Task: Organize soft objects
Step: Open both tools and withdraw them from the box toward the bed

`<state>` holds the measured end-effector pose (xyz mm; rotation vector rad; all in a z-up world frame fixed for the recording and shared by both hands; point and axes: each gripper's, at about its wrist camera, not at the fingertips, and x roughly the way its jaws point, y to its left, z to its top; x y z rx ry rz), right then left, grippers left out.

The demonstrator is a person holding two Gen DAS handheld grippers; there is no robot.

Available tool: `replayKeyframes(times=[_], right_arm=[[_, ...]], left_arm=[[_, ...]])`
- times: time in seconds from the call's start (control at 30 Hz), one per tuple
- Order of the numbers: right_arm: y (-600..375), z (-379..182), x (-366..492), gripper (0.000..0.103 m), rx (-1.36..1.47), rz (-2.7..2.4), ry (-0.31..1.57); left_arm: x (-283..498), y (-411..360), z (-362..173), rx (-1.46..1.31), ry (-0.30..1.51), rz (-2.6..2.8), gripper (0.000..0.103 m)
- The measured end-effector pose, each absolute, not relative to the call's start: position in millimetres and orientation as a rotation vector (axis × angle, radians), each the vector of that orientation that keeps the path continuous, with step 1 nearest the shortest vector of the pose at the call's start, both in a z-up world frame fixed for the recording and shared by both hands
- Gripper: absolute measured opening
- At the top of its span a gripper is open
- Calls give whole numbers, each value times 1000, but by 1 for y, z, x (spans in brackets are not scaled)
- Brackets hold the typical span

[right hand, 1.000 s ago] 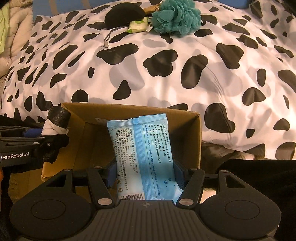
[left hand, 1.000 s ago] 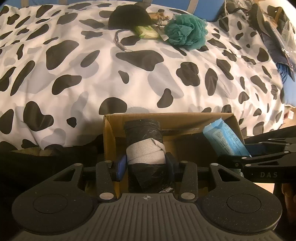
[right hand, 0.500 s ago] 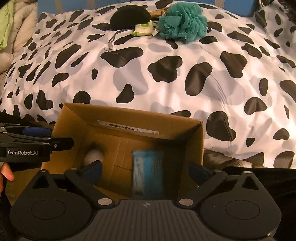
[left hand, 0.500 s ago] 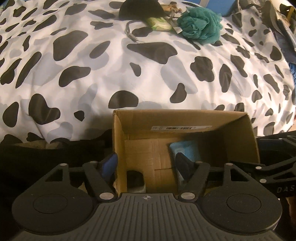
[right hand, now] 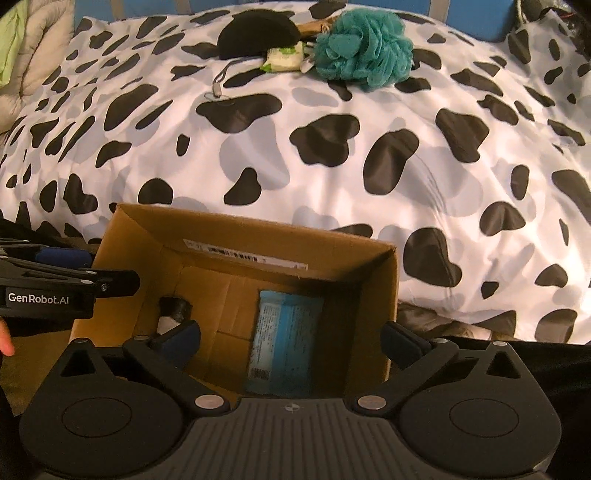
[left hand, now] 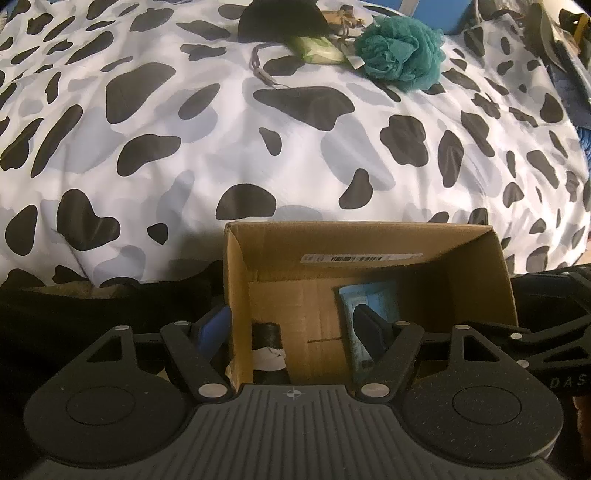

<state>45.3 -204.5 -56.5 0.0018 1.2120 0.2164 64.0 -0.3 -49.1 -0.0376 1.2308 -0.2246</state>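
An open cardboard box (left hand: pixel 476 266) (right hand: pixel 388 295) stands at the near edge of the bed. Inside lie a black roll with a white band (left hand: pixel 267 343) (right hand: pixel 171 310) on the left and a blue wipes packet (left hand: pixel 373 299) (right hand: pixel 284 332) on the right. My left gripper (left hand: pixel 291 328) is open and empty above the box's left side. My right gripper (right hand: pixel 291 339) is open wide and empty above the box. At the far side of the bed lie a teal bath pouf (left hand: pixel 399 51) (right hand: pixel 362 48), a small green-white packet (left hand: pixel 317 50) (right hand: pixel 282 59) and a black rounded soft item (left hand: pixel 280 18) (right hand: pixel 258 31).
The bed has a cow-print cover (left hand: pixel 184 147) (right hand: pixel 369 147). A thin grey cord (left hand: pixel 258 70) (right hand: pixel 221 81) lies near the black item. Clutter sits at the far right edge (left hand: pixel 554 37). Dark fabric lies beside the box (left hand: pixel 92 306).
Both grippers opened and let go: the black roll and the blue packet dropped into the box. Both grippers then lifted slightly above it.
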Motion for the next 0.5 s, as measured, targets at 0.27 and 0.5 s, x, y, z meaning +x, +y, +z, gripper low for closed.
replayKeyframes(times=[0.27,0.5], right_arm=[[-209,-54,48,103,6,189,1198],[-216,-50,49,103,0,149,1169]], left_arm=[[66,0,-47,-40,1220,-213,72],[66,-2,-40,-42,1186,-238,72]])
